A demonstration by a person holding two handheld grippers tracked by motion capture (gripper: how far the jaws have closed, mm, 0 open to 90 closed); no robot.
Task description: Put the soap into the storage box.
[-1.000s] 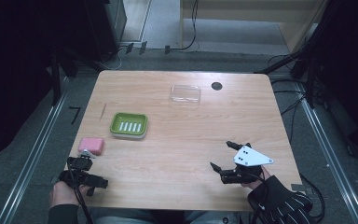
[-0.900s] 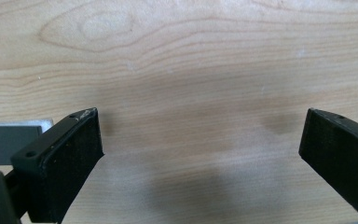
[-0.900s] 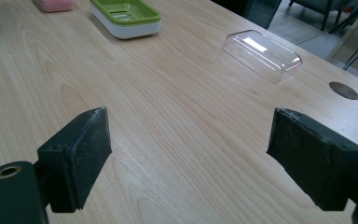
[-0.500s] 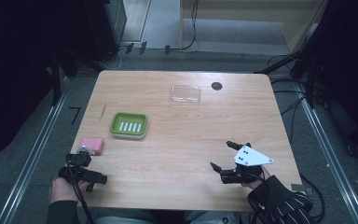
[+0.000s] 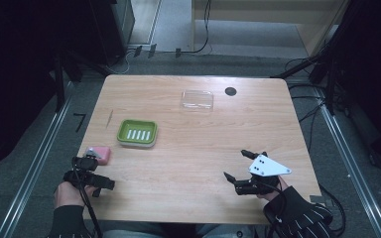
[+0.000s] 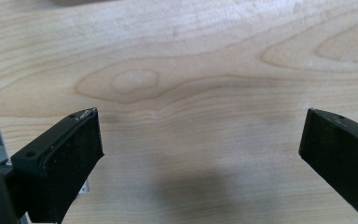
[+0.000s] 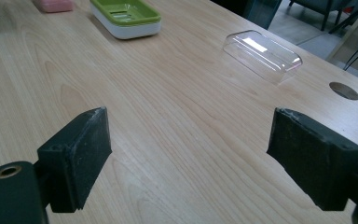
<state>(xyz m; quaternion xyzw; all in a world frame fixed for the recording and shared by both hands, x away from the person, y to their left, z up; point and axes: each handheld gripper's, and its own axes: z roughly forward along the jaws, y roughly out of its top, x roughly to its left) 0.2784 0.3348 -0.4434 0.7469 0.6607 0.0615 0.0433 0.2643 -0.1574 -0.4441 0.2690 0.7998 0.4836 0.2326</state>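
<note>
Left hand-held gripper (image 5: pixel 90 174) sits at the counter's (image 5: pixel 193 148) 7 o'clock corner, jaws wide apart, nothing between them; the left gripper view has just bare wood under the jaws. Right hand-held gripper (image 5: pixel 242 172) at 5 o'clock, jaws also spread wide and empty, pointing toward 10 o'clock. Pink soap (image 5: pixel 99 154) lies flat on the counter just beyond the left gripper, at its 1 o'clock, near but I can't tell if touching; it shows far off in the right gripper view (image 7: pixel 53 4). Green dish (image 5: pixel 137 133) is next out, at the soap's 1 o'clock, apart from it, slotted insert up, white base under it. Clear lid (image 5: pixel 197 99) lies well beyond at 12 o'clock, near a dark grommet (image 5: pixel 230 91); a thin stick (image 5: pixel 110 118) lies at 10 o'clock by the left edge. Judgement: soap is the likely pick for the left gripper, dish the destination. Soap looks like a small, light, solid bar, probably waxy and slick, may dent under hard squeeze. Take it across the short sides at mid-length, jaws low to the wood, moderate force. Risk: bar squirts out or skids toward the edge if grabbed off-centre.
</note>
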